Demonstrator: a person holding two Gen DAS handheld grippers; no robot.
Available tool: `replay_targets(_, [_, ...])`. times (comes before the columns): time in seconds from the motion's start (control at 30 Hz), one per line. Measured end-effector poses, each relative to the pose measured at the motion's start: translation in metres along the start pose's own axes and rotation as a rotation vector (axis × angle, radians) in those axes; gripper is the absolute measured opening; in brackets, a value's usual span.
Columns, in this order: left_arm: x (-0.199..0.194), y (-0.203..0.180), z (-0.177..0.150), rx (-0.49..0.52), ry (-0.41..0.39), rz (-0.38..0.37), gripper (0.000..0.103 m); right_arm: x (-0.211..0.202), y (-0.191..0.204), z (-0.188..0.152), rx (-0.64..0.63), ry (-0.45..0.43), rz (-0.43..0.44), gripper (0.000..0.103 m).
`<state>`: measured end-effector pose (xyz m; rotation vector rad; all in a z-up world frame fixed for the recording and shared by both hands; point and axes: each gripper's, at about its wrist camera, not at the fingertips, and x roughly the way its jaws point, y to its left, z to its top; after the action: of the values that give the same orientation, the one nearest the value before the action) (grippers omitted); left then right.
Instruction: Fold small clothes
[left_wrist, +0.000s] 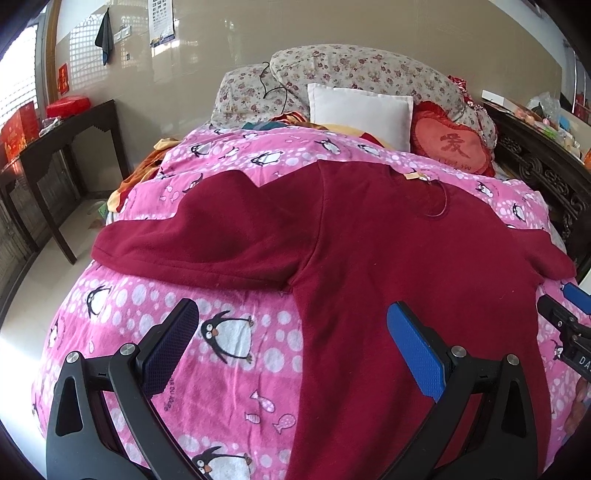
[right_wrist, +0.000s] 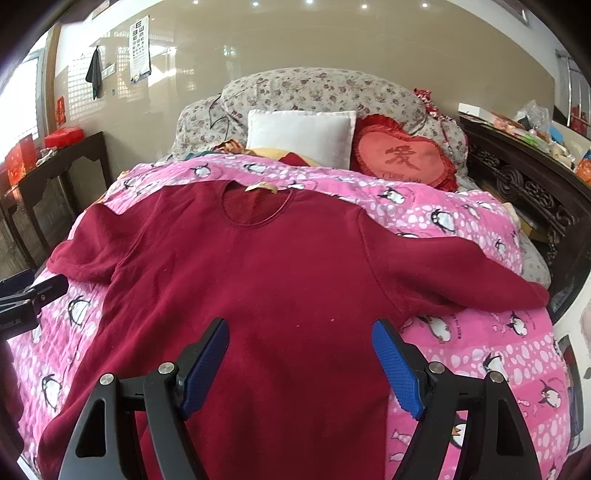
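Blue-padded, both: left gripper (left_wrist: 291, 343) spread wide, nothing between its two fingers, hanging over the shirt's left edge where it meets the blanket. Right gripper (right_wrist: 301, 363) likewise wide apart and empty, over the shirt's lower body. One dark red long-sleeved shirt (right_wrist: 266, 273) lies flat, face up, on the pink penguin blanket (right_wrist: 476, 354), collar toward the headboard, two sleeves out to the sides. One tan label (right_wrist: 261, 187) at the neck. Beyond: one white pillow (right_wrist: 301, 138), one red heart cushion (right_wrist: 404, 157), two floral pillows (right_wrist: 321, 90) stacked behind. One dark wooden table (left_wrist: 55, 147) stands left of the bed.
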<state>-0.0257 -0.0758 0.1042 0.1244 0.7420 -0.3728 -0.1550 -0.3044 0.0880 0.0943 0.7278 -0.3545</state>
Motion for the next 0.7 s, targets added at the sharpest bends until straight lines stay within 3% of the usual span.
replay_targets(0.23, [-0.003, -0.016, 0.003, 0.015, -0.009, -0.032, 0.102, -0.002, -0.017, 0.002, 0.018, -0.023, -0.046, 0.078])
replay_targets(0.7, [0.000, -0.092, -0.003, 0.121, 0.005, -0.118, 0.102, -0.018, -0.079, -0.008, 0.073, -0.034, -0.148, 0.078])
